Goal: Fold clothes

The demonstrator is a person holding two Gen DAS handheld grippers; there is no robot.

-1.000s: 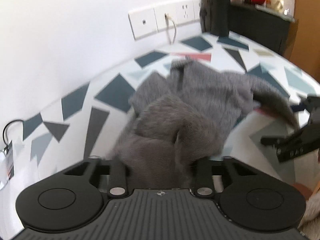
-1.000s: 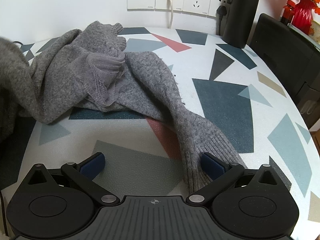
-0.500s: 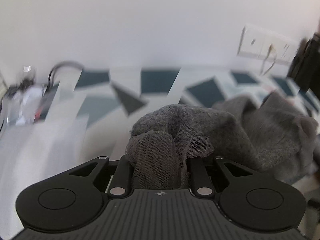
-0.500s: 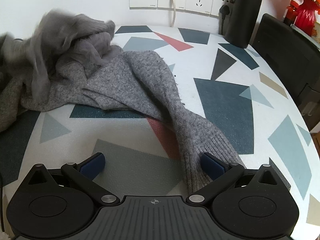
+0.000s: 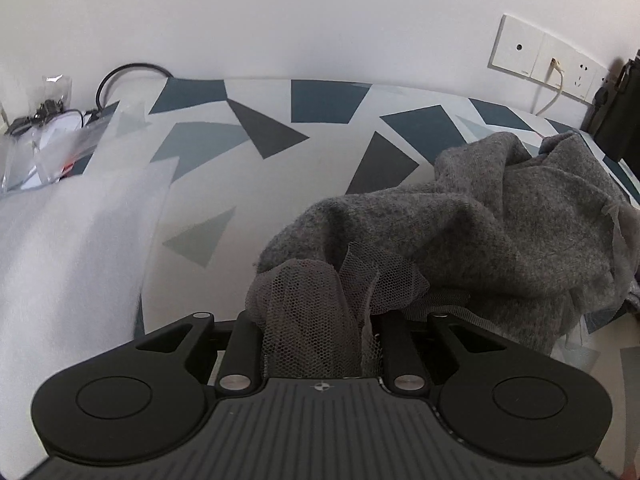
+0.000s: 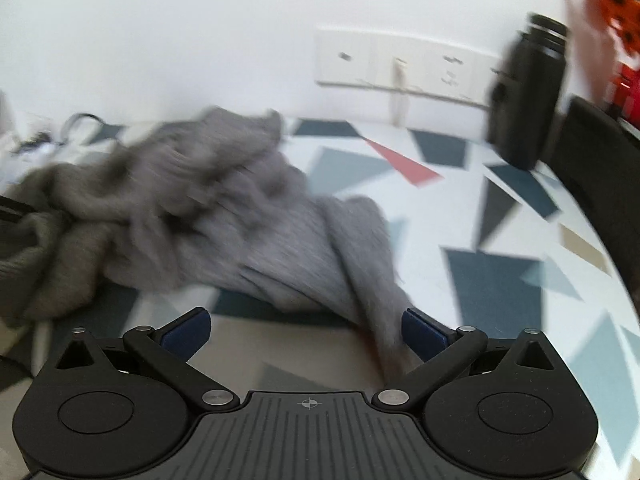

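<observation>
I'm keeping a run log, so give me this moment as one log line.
task: fold clothes | left gripper: shut on grey sweater | right gripper: open, jaws just closing slightly, sleeve between, ungripped | table

Grey knit sweater (image 5: pixel 500 232) crumpled on patterned table, mesh lining bunched, one sleeve (image 6: pixel 372 280) trailing.

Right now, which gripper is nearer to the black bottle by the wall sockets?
Right. The black bottle stands ahead of the open right gripper, to its right; the left gripper, shut on the grey sweater, sits further along the table.
</observation>
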